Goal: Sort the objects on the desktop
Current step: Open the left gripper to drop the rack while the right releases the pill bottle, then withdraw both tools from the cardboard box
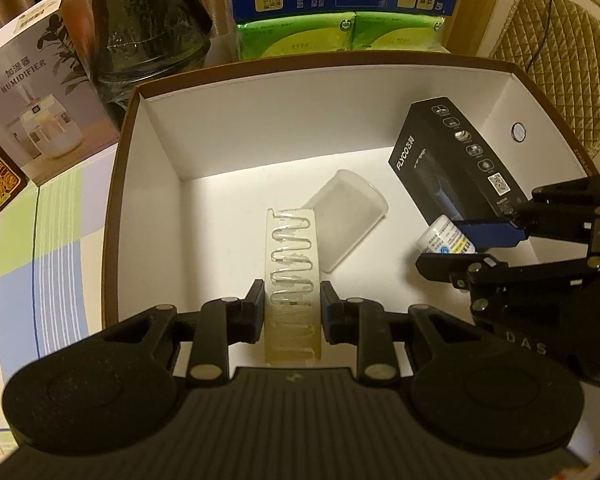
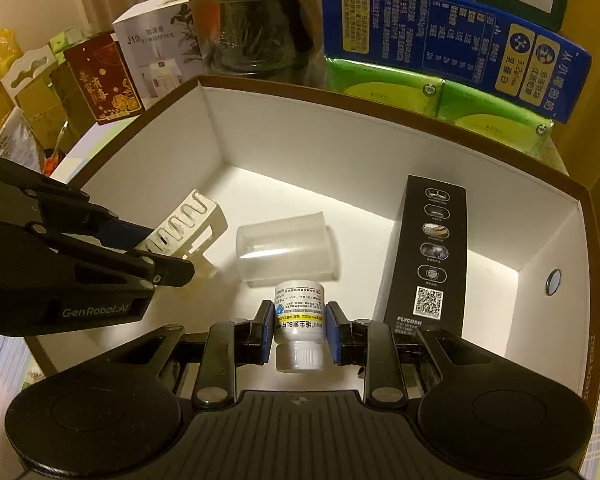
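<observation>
Right now my left gripper clamps the clear wavy-ribbed holder, and my right gripper clamps the small white pill bottle, both over the white box. Dropping either could knock the frosted cup lying at centre frame, possibly touching the holder's tip. Open floor lies toward the upper left; the black carton crowds the right wall.
</observation>
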